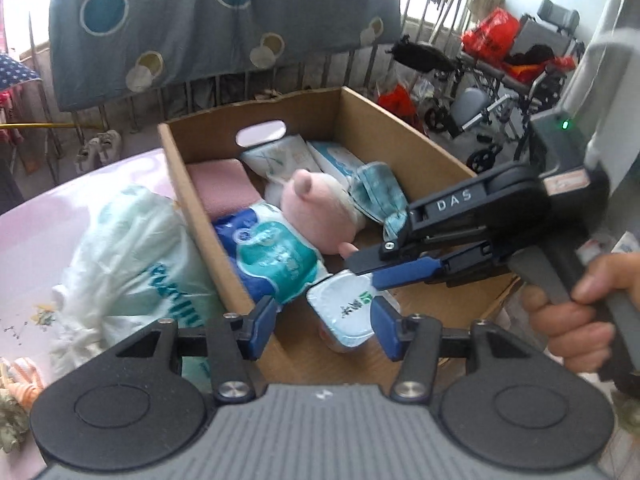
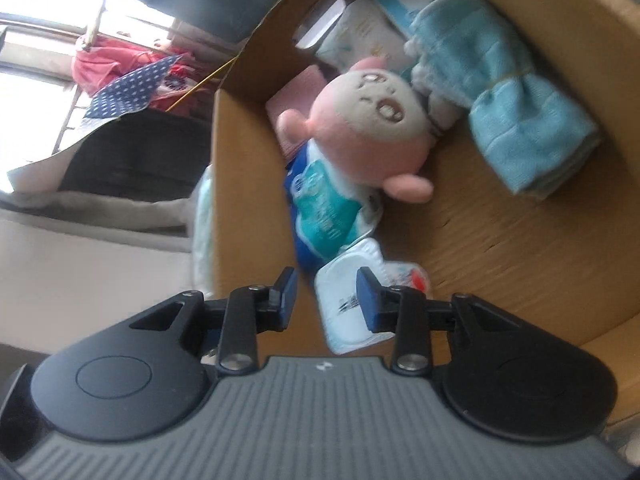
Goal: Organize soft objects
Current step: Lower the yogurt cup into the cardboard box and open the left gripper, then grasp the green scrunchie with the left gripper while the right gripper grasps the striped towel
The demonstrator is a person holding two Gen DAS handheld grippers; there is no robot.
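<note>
Cluttered balcony; box (image 1: 200,216) on pink table. Wipes pack (image 1: 344,312) lies at box's near end, straight ahead of both grippers. Right gripper (image 2: 326,298) nearer, jaws apart, empty; left gripper (image 1: 322,326) likewise apart.

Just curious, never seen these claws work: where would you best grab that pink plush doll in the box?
Probably by the plush doll's small pink arm, coming from above. It sticks out free over bare box floor and looks narrow enough for the claw; the round head looks too wide and lies against the tissue pack.
</note>
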